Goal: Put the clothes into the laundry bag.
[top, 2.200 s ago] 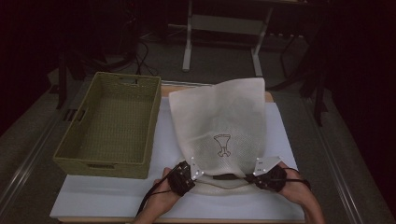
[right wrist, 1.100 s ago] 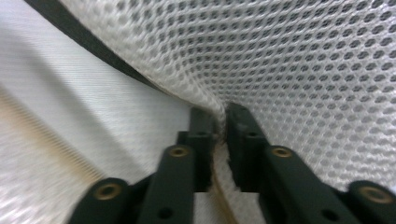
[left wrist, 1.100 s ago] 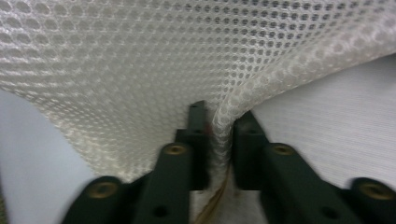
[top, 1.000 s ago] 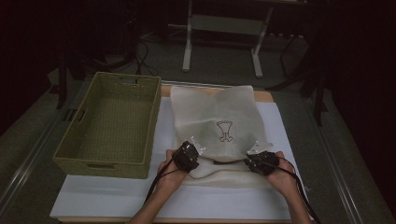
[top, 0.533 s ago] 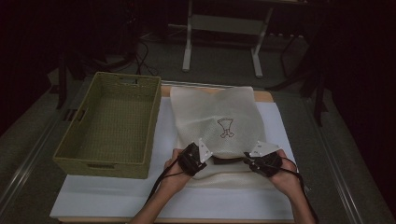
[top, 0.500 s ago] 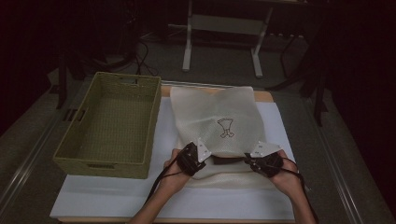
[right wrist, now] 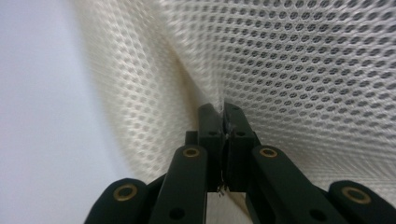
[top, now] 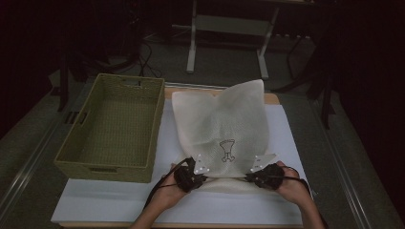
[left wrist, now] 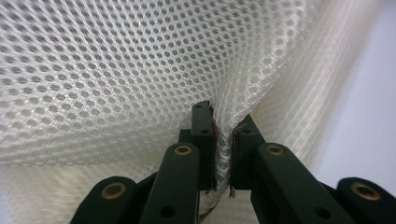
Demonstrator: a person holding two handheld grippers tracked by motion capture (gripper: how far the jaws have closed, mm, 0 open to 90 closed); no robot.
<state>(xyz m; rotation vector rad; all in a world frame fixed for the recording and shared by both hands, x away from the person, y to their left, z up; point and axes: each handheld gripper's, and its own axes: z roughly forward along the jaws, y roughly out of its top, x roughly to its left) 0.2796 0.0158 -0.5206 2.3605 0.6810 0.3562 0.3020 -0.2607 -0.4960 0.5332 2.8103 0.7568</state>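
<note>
Now the white mesh bag [top: 220,129] lies flat on the white sheet [top: 119,200] covering the desk [top: 272,98], its near edge toward the person and its far corners reaching the sheet's back edge. The left claw [top: 195,172] pinches the bag's near left corner; in the left gripper view a fold of mesh [left wrist: 140,70] is pressed between the two black pads, whose jaws have just been closing. The right claw [top: 258,174] pinches the near right corner the same way, with the mesh [right wrist: 303,60] caught between its nearly meeting pads, also just closed.

To the left, a woven green basket [top: 76,157] stands with its right wall just beside the bag's left edge. Bare sheet lies open in front of both hands, along the near edge, and in a narrow strip to the right of the bag.

Compared with a second ago, the bag is spread longer toward the back, its small printed emblem [top: 227,150] sits nearer the person, and both hands have drawn back toward the near edge.
</note>
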